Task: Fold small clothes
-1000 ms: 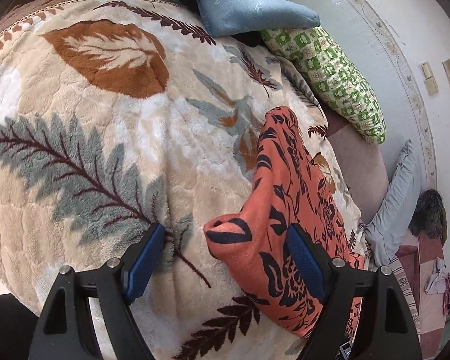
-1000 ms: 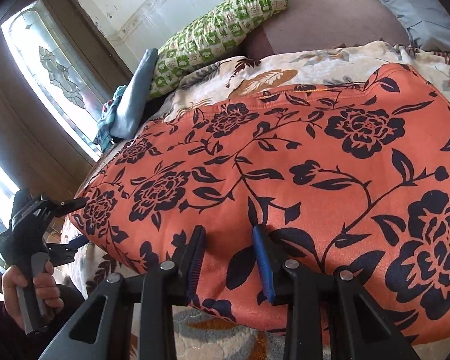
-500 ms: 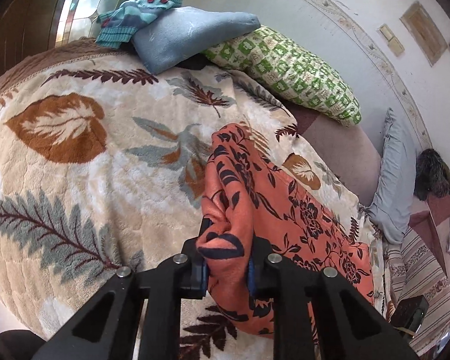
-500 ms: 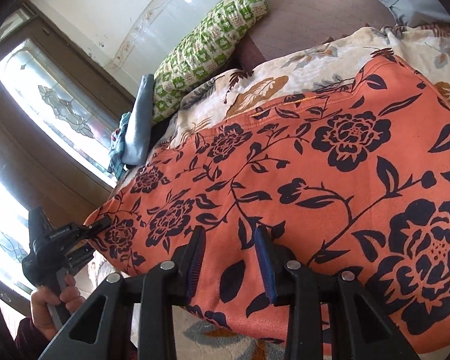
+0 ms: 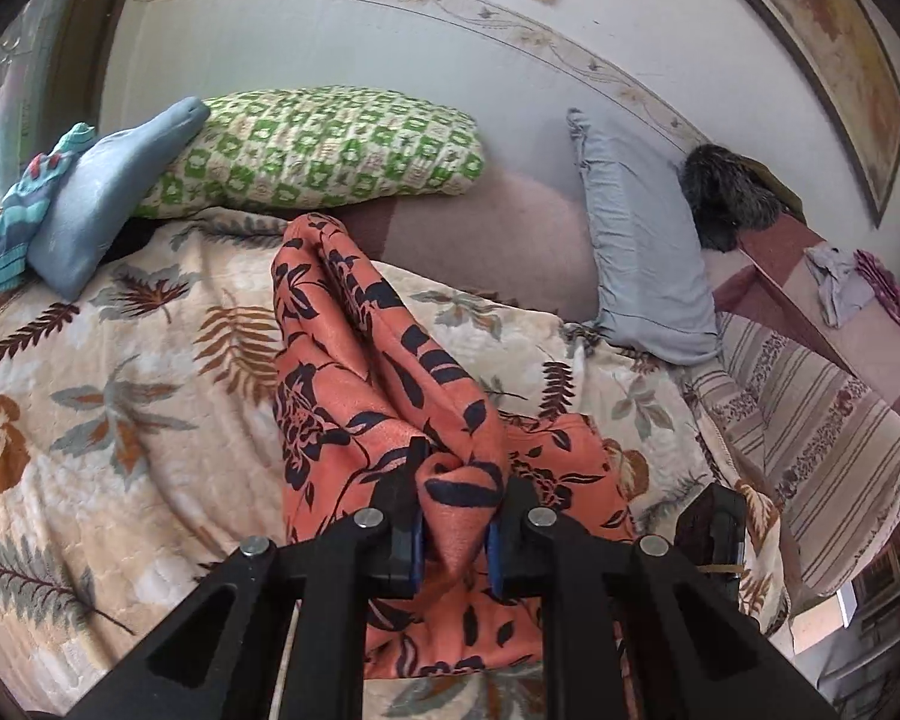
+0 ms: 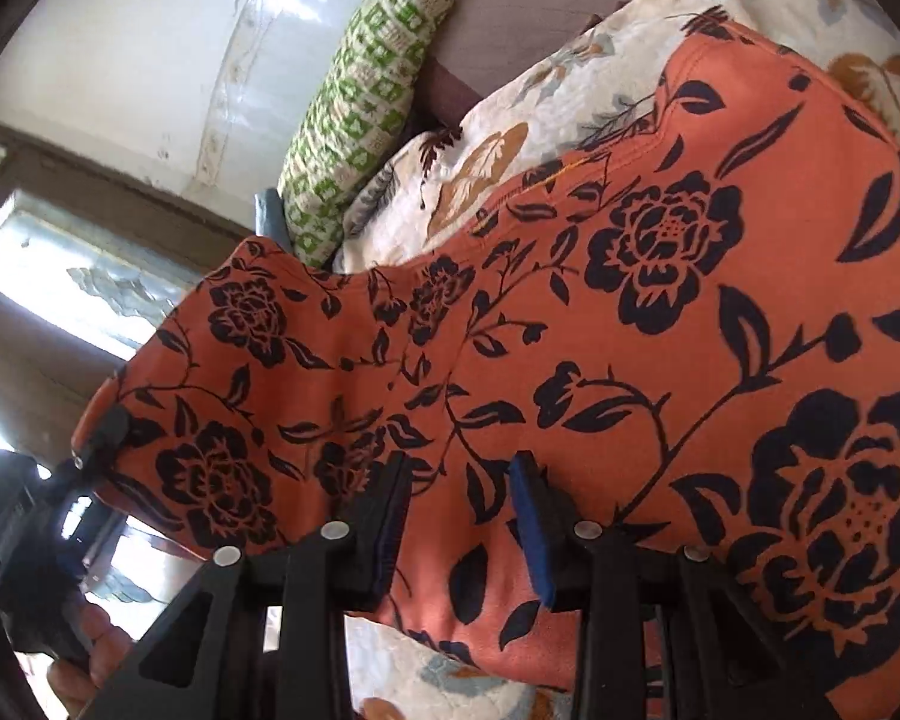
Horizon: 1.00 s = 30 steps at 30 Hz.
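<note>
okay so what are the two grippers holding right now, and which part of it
Both hold the orange floral garment. The left gripper is shut on a bunched corner, lifted off the blanket. The right gripper pinches its near edge.

orange black-floral garment (image 5: 354, 372); green-checked pillow (image 5: 330, 150); leaf-print blanket (image 5: 120, 408)

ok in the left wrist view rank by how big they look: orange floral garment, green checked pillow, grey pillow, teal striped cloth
1. orange floral garment, though it is nearest the camera, so that flatters it
2. green checked pillow
3. grey pillow, close to the green one, so unsure
4. teal striped cloth, clearly smallest
</note>
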{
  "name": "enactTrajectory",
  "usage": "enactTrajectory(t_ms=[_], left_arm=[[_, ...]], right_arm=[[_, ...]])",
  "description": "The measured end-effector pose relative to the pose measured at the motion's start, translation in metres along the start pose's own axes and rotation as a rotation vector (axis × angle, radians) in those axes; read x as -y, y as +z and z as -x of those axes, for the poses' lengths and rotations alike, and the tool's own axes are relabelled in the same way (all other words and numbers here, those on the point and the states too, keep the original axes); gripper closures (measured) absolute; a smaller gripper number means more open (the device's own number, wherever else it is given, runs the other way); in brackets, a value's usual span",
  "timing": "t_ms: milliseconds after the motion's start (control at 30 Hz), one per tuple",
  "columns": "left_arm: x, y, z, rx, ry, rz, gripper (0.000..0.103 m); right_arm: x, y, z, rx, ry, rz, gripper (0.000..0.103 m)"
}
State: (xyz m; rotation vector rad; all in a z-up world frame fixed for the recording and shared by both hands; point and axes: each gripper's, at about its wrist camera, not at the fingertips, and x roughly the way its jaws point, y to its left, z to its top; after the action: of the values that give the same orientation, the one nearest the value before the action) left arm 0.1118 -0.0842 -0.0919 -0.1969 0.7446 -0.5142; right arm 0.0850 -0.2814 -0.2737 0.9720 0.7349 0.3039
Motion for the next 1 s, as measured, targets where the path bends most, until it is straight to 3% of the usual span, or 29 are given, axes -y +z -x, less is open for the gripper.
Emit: enactTrajectory(t_ms=[167,267,367,467,500,533,600,633,700,767,867,1000], left_arm=[[0.084,-0.004,-0.047,-0.082,-0.127,-0.102,0.088],[0.121,-0.024,-0.085,-0.144,-0.189,-0.132,0.088],[0.14,-0.06,-0.131,-0.294,-0.199,-0.153,0.088],[0.135,-0.091,-0.147,-0.394,-0.186,-0.153,0.086],[0.131,-0.094,-0.146,-0.409,-0.192,-0.145,0.084],[0.126,-0.094,-0.143,-0.42,-0.217,-0.129,0.077],[0.118,-0.087,-0.128,-0.428,-0.302,-0.093,0.064],[0.114,-0.082,-0.117,-0.417,-0.331,-0.097,0.05],[0.11,-0.071,-0.09,-0.355,-0.363,-0.139,0.038],[0.102,-0.062,-0.066,-0.277,-0.344,-0.198,0.038],[0.075,-0.048,-0.05,-0.208,-0.237,-0.23,0.038],[0.024,-0.037,-0.066,-0.252,-0.102,-0.135,0.038]], right_arm=[[0.031,0.027,0.073,0.208,0.078,-0.127,0.064],[0.07,0.036,0.102,0.27,0.125,-0.274,0.064],[0.099,0.037,0.12,0.315,0.148,-0.376,0.064],[0.115,0.037,0.128,0.321,0.156,-0.432,0.062],[0.118,0.038,0.129,0.303,0.16,-0.45,0.059],[0.118,0.038,0.126,0.289,0.174,-0.463,0.044],[0.113,0.042,0.123,0.276,0.215,-0.453,0.042],[0.109,0.045,0.122,0.271,0.223,-0.435,0.042],[0.097,0.053,0.121,0.269,0.224,-0.382,0.041],[0.086,0.055,0.12,0.265,0.234,-0.336,0.041],[0.079,0.056,0.106,0.19,0.169,-0.308,0.041],[0.081,0.058,0.082,0.125,0.063,-0.313,0.041]])
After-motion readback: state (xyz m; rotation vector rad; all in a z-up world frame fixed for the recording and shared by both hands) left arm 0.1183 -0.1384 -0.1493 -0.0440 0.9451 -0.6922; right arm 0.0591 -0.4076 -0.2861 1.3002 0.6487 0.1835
